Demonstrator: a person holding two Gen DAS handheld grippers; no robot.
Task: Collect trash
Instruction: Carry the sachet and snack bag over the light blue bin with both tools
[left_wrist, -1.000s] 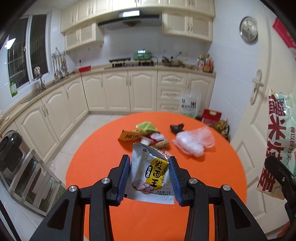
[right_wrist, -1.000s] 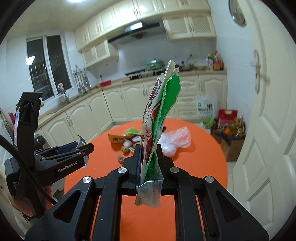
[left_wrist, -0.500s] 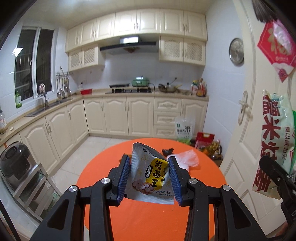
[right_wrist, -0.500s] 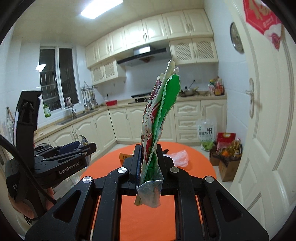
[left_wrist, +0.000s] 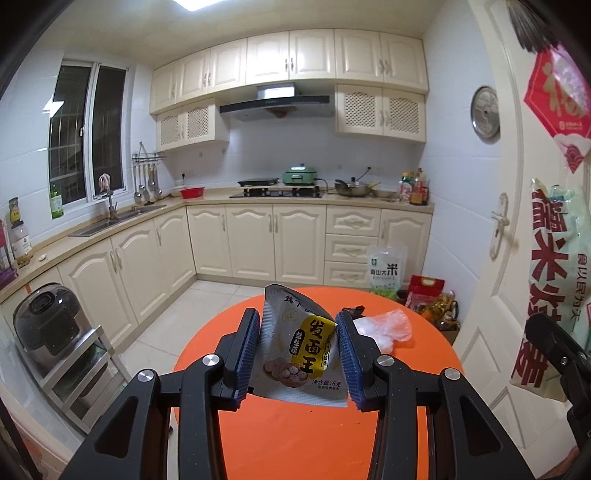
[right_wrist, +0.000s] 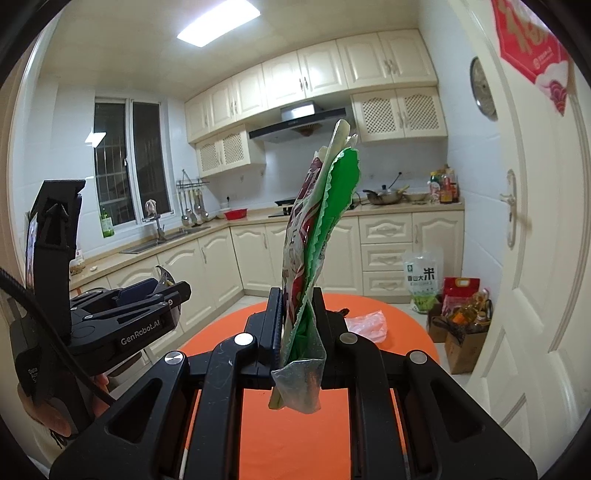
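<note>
My left gripper (left_wrist: 298, 356) is shut on a grey and yellow yeast packet (left_wrist: 297, 354), held upright above the round orange table (left_wrist: 295, 443). My right gripper (right_wrist: 297, 328) is shut on a bunch of flat red, white and green wrappers (right_wrist: 317, 236) that stand up tall from its jaws. In the left wrist view that bunch shows at the right edge as the red and white wrappers (left_wrist: 550, 295). In the right wrist view the left gripper's body (right_wrist: 122, 317) sits at the left, a hand below it. A crumpled clear plastic bag (left_wrist: 386, 326) lies at the table's far side.
A small dark scrap (left_wrist: 352, 312) lies by the plastic bag. Beyond the table stand a rice bag (left_wrist: 386, 273), a red packet and a paper bag (right_wrist: 463, 332) on the floor. A white door (right_wrist: 524, 258) is close on the right. Cream cabinets line the back and left; an appliance (left_wrist: 46, 328) on a rack is at the left.
Both grippers have drawn back and tilted up, so less of the table shows and the snack wrappers on it have dropped out of sight. Each keeps its hold on its wrapper.
</note>
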